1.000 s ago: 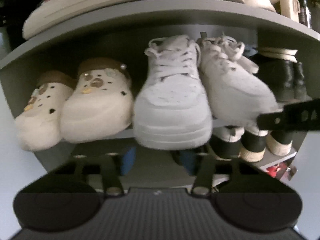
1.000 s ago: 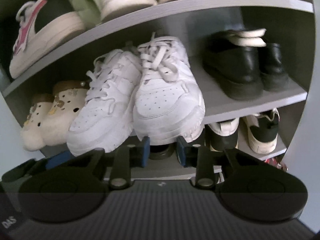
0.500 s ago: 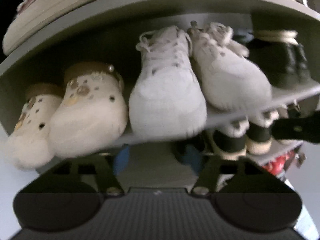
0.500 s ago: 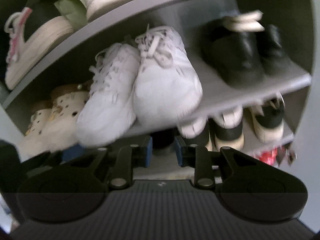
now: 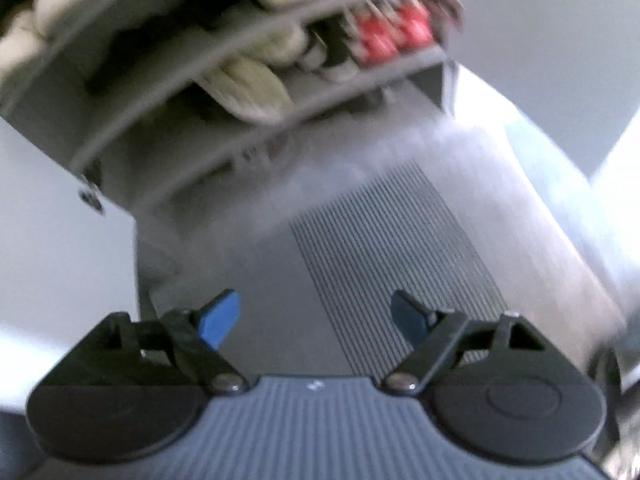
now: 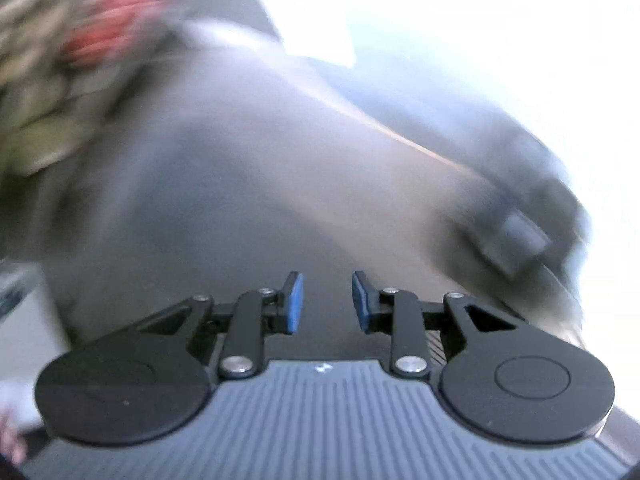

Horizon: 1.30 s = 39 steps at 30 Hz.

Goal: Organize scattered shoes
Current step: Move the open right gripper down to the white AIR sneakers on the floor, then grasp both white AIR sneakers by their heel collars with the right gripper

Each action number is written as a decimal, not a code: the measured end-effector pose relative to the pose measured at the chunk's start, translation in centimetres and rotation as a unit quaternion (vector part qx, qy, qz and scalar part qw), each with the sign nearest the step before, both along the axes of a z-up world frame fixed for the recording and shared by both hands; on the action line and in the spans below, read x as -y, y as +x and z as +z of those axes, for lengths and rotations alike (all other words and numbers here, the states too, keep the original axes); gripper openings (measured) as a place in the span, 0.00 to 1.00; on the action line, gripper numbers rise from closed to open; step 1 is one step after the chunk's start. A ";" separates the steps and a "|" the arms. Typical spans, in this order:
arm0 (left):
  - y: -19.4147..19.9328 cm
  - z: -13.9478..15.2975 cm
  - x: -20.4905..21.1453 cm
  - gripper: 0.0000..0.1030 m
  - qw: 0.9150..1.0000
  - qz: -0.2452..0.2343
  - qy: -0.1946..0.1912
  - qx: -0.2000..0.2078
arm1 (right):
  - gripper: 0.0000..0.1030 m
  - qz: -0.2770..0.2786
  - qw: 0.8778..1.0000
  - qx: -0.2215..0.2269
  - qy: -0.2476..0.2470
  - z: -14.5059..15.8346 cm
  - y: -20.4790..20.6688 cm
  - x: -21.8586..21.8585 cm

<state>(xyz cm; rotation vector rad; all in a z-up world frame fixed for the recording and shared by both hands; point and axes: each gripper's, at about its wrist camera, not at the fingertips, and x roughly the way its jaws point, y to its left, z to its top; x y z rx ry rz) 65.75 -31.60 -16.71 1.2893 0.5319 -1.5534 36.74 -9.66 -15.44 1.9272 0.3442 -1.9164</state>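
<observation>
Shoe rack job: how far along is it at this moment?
Done: the rack's shelves look filled, with cream shoes and a red pair, all blurred. In hand: nothing; the left gripper and right gripper have open, empty jaws over the ribbed mat. Left: no loose shoe is identifiable; the right view is too blurred.

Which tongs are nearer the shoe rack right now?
Left, probably. The shoe rack fills the top of the left tongs' view; from the right tongs it's a blur at far upper left.
</observation>
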 end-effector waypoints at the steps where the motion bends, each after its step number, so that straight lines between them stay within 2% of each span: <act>1: -0.9 -0.9 -1.6 0.82 1.000 -0.003 0.013 0.002 | 0.31 -0.058 0.998 0.003 0.024 -1.5 -2.5 -4.0; 2: -1.5 -1.8 -2.8 0.82 1.000 -0.006 0.022 0.004 | 0.31 -0.106 0.994 0.001 0.041 -2.9 -4.8 -7.8; 5: -3.1 -4.3 -4.8 0.83 0.998 -0.034 0.044 0.005 | 0.36 -0.156 0.984 -0.023 0.079 -6.0 -8.8 -13.8; 8: -5.1 -6.6 -5.2 0.83 0.995 -0.084 0.057 -0.002 | 0.62 -0.190 0.972 -0.063 0.119 -9.8 -12.5 -19.5; 9: -5.5 -6.8 -5.2 0.83 0.993 -0.099 0.060 -0.006 | 0.72 -0.195 0.970 -0.069 0.124 -10.7 -13.0 -20.4; 10: -5.7 -7.0 -5.2 0.83 0.992 -0.110 0.065 -0.009 | 0.73 -0.193 0.969 -0.067 0.136 -12.4 -13.7 -21.6; 12: -5.5 -6.9 -5.0 0.83 0.993 -0.088 0.082 -0.023 | 0.73 -0.172 0.969 -0.056 0.171 -16.4 -14.7 -23.5; 14: -5.3 -6.7 -4.8 0.85 0.993 -0.063 0.095 -0.035 | 0.73 -0.169 0.970 -0.065 0.164 -18.7 -15.2 -24.4; 16: -5.4 -6.9 -5.7 0.85 0.993 -0.070 0.090 -0.026 | 0.72 -0.170 0.969 -0.068 0.166 -21.1 -15.7 -25.2; 18: -5.5 -8.2 -6.5 0.85 0.992 -0.089 0.088 0.009 | 0.72 -0.165 0.967 -0.068 0.182 -23.0 -16.0 -25.5; 20: -5.7 -9.7 -7.2 0.84 0.989 -0.110 0.087 0.049 | 0.70 -0.193 0.962 -0.070 0.179 -24.8 -16.3 -26.4; 21: -5.5 -10.3 -7.2 0.83 0.989 -0.104 0.092 0.059 | 0.66 -0.211 0.959 -0.072 0.175 -25.5 -16.5 -26.9; 24: -5.2 -11.1 -6.9 0.83 0.990 -0.079 0.102 0.064 | 0.64 -0.237 0.955 -0.086 0.153 -27.1 -16.6 -28.1; 25: -5.3 -11.0 -7.0 0.83 0.990 -0.082 0.096 0.064 | 0.57 -0.245 0.954 -0.092 0.145 -27.3 -16.6 -28.7; 26: -5.4 -11.1 -7.3 0.83 0.989 -0.093 0.090 0.068 | 0.53 -0.252 0.953 -0.099 0.138 -27.5 -16.6 -29.2; 27: -5.6 -11.2 -7.8 0.83 0.988 -0.108 0.085 0.074 | 0.40 -0.260 0.951 -0.105 0.130 -27.7 -16.6 -29.8; 29: -5.9 -11.2 -8.6 0.83 0.985 -0.130 0.079 0.084 | 0.39 -0.261 0.952 -0.106 0.121 -27.6 -16.7 -30.1; 33: -6.8 -11.7 -9.6 0.83 0.982 -0.145 0.076 0.092 | 0.33 -0.256 0.955 -0.103 0.107 -27.0 -17.0 -30.4; 39: -8.5 -11.8 -10.7 0.83 0.979 -0.179 0.044 0.087 | 0.30 -0.172 0.967 -0.170 0.084 -23.1 -13.6 -27.6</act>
